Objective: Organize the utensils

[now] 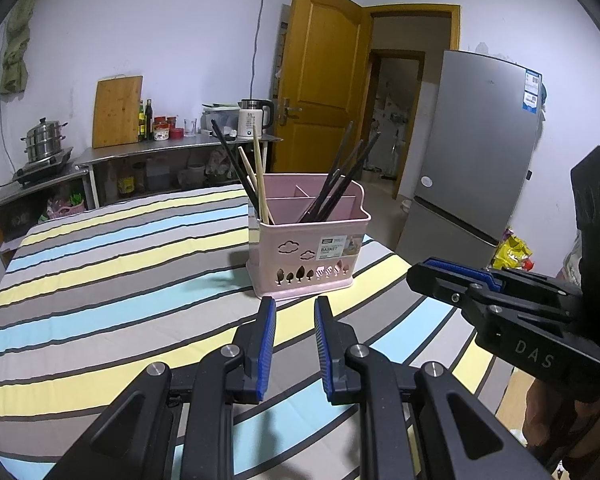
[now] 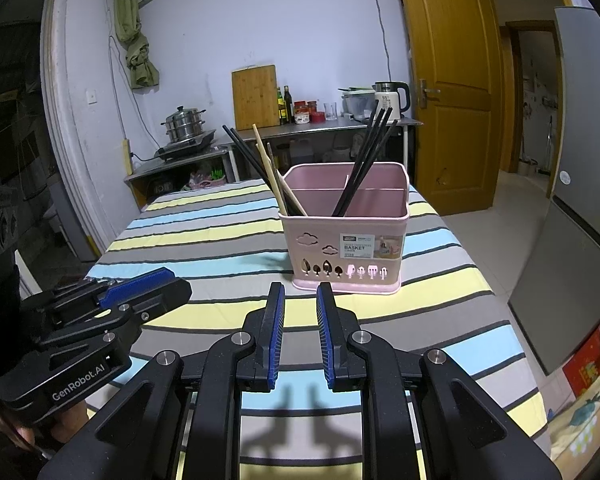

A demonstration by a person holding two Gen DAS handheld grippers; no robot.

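Observation:
A pink utensil basket (image 1: pixel 306 254) (image 2: pixel 346 246) stands on the striped table. Black chopsticks (image 1: pixel 342 174) (image 2: pixel 366 160) lean in its right part. Wooden chopsticks (image 1: pixel 258 178) (image 2: pixel 274 178) and more black chopsticks (image 1: pixel 234 168) (image 2: pixel 252 162) lean in its left part. My left gripper (image 1: pixel 295 304) is open and empty, just short of the basket. My right gripper (image 2: pixel 300 290) is open and empty, also just in front of the basket. Each gripper shows in the other's view: the right gripper (image 1: pixel 416 274) at the right, the left gripper (image 2: pixel 180 284) at the left.
The striped tablecloth (image 1: pixel 112 280) (image 2: pixel 212 232) covers the table. Behind it a steel counter (image 1: pixel 172 146) holds a cutting board, bottles, a kettle (image 1: pixel 254 118) and a steamer pot (image 1: pixel 44 140). A grey fridge (image 1: pixel 476 152) stands right, beside an open yellow door (image 1: pixel 320 76).

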